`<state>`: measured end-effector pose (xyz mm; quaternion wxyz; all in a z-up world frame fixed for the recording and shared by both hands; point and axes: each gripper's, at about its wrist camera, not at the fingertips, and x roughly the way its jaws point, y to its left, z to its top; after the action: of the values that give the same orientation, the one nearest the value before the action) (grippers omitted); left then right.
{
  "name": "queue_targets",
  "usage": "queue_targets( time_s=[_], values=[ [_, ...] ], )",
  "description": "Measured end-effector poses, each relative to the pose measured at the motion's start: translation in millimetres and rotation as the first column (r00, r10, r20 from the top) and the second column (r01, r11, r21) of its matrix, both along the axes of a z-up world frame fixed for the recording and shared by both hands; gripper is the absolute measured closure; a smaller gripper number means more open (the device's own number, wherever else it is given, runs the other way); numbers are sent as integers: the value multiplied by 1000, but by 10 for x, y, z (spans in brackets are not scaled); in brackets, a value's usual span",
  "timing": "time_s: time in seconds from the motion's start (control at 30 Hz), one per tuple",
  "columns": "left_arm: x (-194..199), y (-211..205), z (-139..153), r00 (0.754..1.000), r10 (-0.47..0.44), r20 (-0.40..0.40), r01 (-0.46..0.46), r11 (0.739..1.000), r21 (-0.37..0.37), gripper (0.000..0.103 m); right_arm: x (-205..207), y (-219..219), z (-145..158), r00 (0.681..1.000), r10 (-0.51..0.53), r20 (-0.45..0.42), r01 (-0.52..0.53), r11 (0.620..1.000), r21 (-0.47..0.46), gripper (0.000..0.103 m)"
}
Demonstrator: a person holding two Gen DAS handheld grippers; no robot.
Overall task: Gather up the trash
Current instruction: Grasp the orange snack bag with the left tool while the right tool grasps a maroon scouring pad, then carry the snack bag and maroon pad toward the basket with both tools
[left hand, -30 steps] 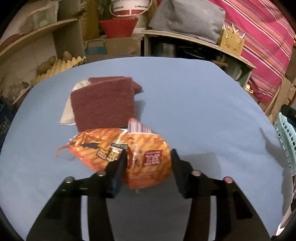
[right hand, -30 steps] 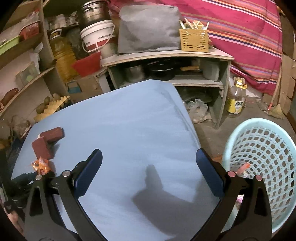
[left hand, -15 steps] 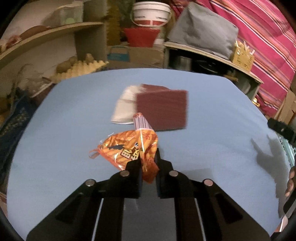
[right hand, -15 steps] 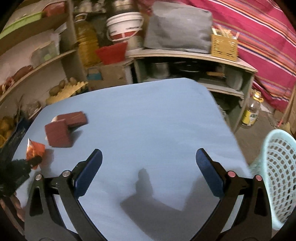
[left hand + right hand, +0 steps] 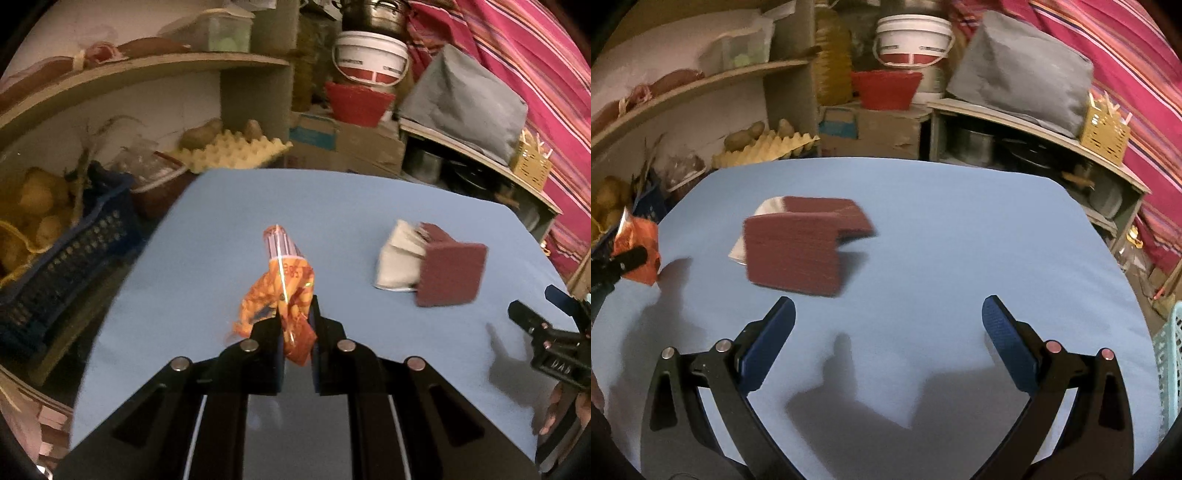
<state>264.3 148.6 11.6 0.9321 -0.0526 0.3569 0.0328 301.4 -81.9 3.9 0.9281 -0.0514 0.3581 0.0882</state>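
Observation:
My left gripper [image 5: 296,325] is shut on an orange snack wrapper [image 5: 284,291] and holds it above the blue table [image 5: 351,206]. The wrapper also shows at the far left of the right wrist view [image 5: 637,247]. My right gripper [image 5: 886,325] is open and empty, over the table's near side, facing the maroon scouring pads [image 5: 798,247]. The pads [image 5: 448,275] lie on a white wrapper [image 5: 397,262], which also shows in the right wrist view [image 5: 768,210]. The right gripper shows at the right edge of the left wrist view [image 5: 550,343].
A pale green laundry basket [image 5: 1167,365] stands off the table's right edge. Shelves with potatoes, an egg tray [image 5: 229,151], a white bucket [image 5: 912,37] and a red bowl [image 5: 886,88] stand behind the table. A blue crate [image 5: 55,258] sits left.
My left gripper closed on the orange wrapper, lifted it off the table and swung left. My right gripper turned left from the basket toward the scouring pads, staying open.

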Motion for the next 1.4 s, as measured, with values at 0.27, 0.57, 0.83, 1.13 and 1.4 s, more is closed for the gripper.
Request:
queue_targets(
  time_s=[0.27,0.57,0.83,1.13,1.4],
  values=[
    [72,230,16,1000,18,10,-17,1000,-11,92,198,623,-105,999,37,-27,-38,999,-26,4],
    [133,287,-33,1000,19,8,-18,999,-39,92,404,968,-169,998,-19,-52,15,996,-87,4],
    [130,379,32,998,55,32,-54,998,-45,92,500,1018,-204,997,-42,-57,35,992,-122,18],
    [121,347,53,998,56,39,-54,998,-39,92,350,842,-59,1000,2,-20,-4,993,-116,18],
    [97,-8,161,997,16,69,-15,1000,-23,92,79,149,211,999,-24,41,28,995,-99,18]
  ],
)
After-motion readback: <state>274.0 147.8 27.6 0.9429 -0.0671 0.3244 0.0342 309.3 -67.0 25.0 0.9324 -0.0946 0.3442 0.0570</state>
